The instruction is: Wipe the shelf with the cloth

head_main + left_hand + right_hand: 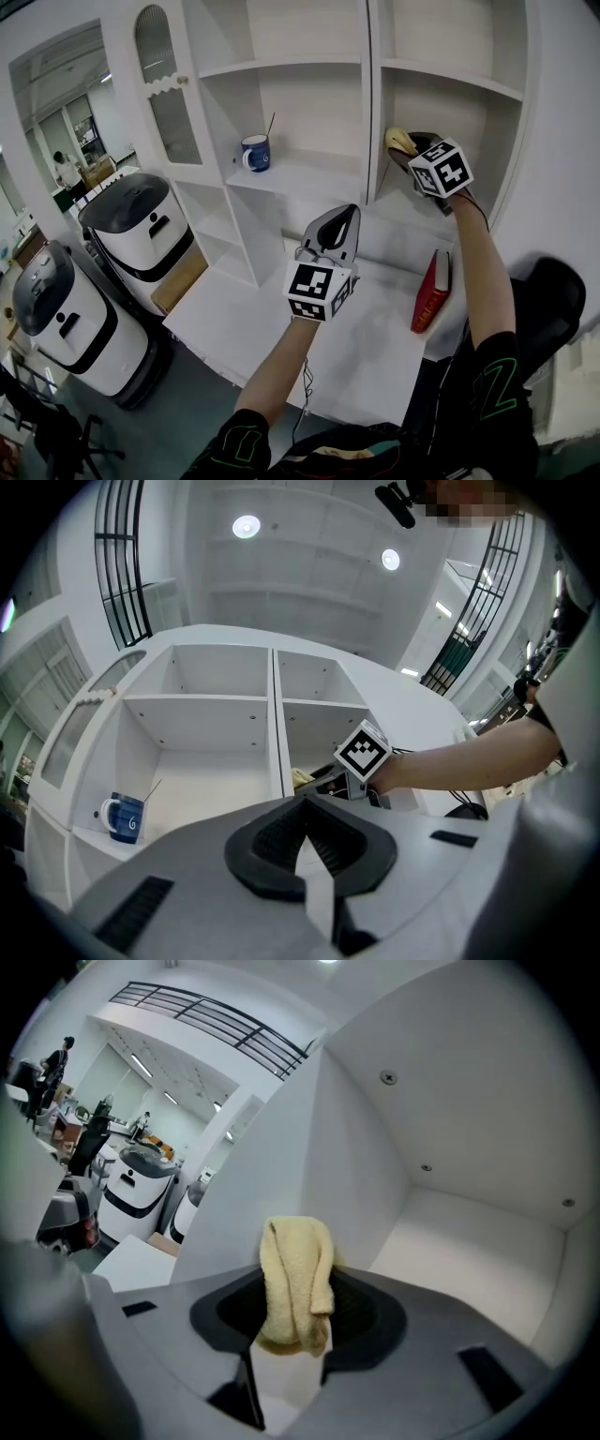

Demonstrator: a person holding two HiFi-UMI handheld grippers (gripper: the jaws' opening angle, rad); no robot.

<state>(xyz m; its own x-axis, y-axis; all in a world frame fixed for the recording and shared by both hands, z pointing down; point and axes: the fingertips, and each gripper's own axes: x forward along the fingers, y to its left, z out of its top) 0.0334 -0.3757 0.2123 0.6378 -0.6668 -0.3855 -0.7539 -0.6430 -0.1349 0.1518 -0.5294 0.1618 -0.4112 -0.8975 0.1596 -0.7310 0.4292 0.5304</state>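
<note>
1. The right gripper (298,1314) is raised into the right-hand bay of the white shelf unit (370,112). It is clenched on a pale yellow terry cloth (298,1260).
2. The cloth is pinched between the jaws and folds over itself. Its upper part stands above the jaws and a short end hangs in front of them.
3. From the right gripper view, the cloth sits in front of the bay's back left corner, above the white shelf board (469,1260). I cannot tell whether it touches the divider wall or the board.
4. The left gripper (303,817) hovers lower, over the white counter (375,328) in front of the unit. Its jaws are pressed together with nothing between them, and it points towards the shelves.
5. A blue mug (255,153) with a thin stick standing in it rests on the shelf of the left-hand bay, well apart from both grippers.
6. A red book (432,291) stands on edge at the right side of the counter, below the right forearm.
7. Two white robot units with dark tops (127,225) stand on the floor to the left of the counter.
8. A person (66,169) stands far off in the room behind them.
</note>
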